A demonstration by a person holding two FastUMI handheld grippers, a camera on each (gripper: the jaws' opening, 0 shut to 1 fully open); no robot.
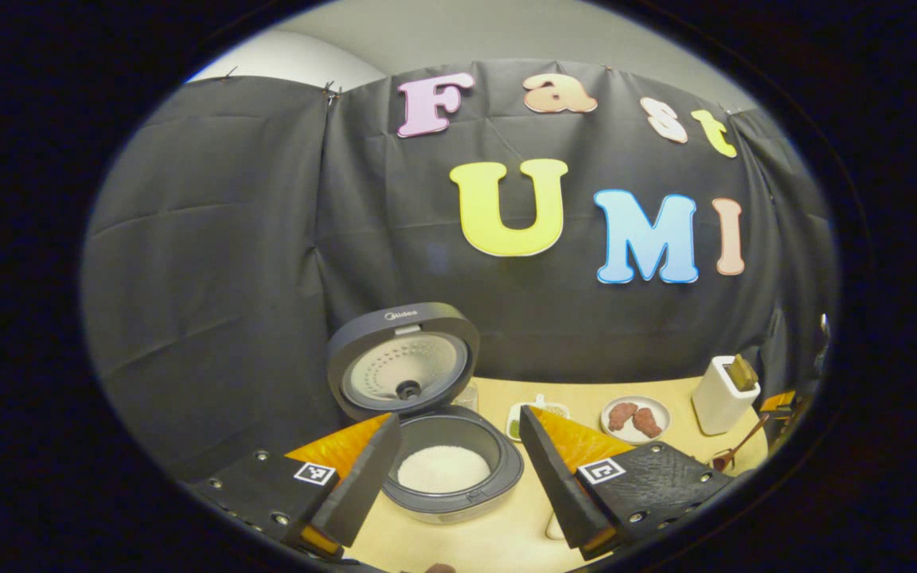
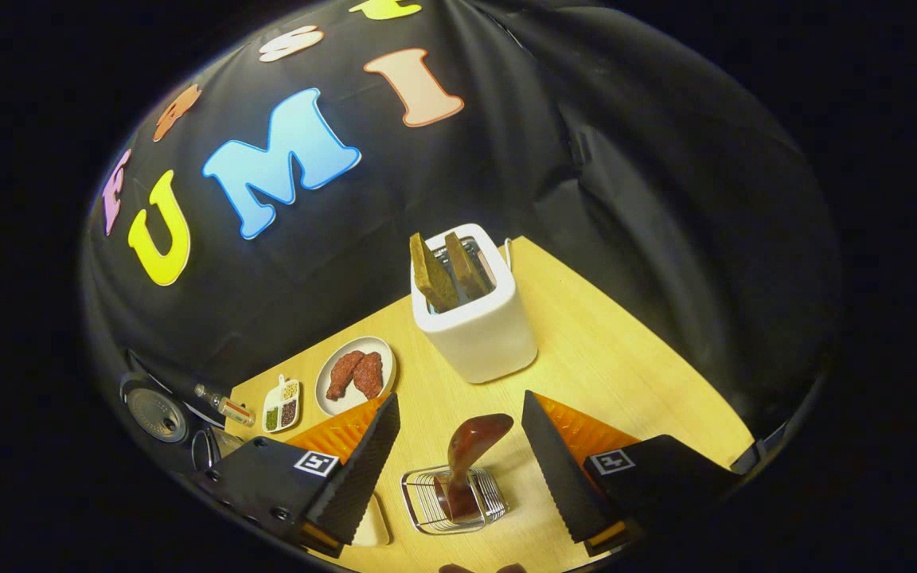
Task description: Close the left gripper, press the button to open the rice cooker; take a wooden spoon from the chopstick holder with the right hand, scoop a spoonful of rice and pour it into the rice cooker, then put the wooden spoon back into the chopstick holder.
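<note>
The wooden spoon (image 2: 470, 458) stands in the chopstick holder (image 2: 453, 500) between the right gripper (image 2: 458, 469)'s parted jaws, untouched. The left gripper (image 1: 454, 477)'s jaws, apart, frame the open rice cooker (image 1: 427, 414); its base is partly hidden.

The right gripper (image 2: 458, 458) hangs over the desk (image 2: 626, 374) with its 2 fingers spread wide apart, gripping nothing. Between them stands a wire chopstick holder (image 2: 427, 501) near the desk's front edge, with the wooden spoon (image 2: 470, 454) in it, bowl end up and tilted. Farther back, toward the cloth wall, a white toaster (image 2: 478, 330) holds 2 slices of toast (image 2: 449, 274). Left of it along the back edge sit a plate (image 2: 383, 362) with 2 reddish-brown pieces of food and a small divided dish (image 2: 282, 404). The rice cooker (image 2: 158, 414) shows dimly at the far left.
</note>
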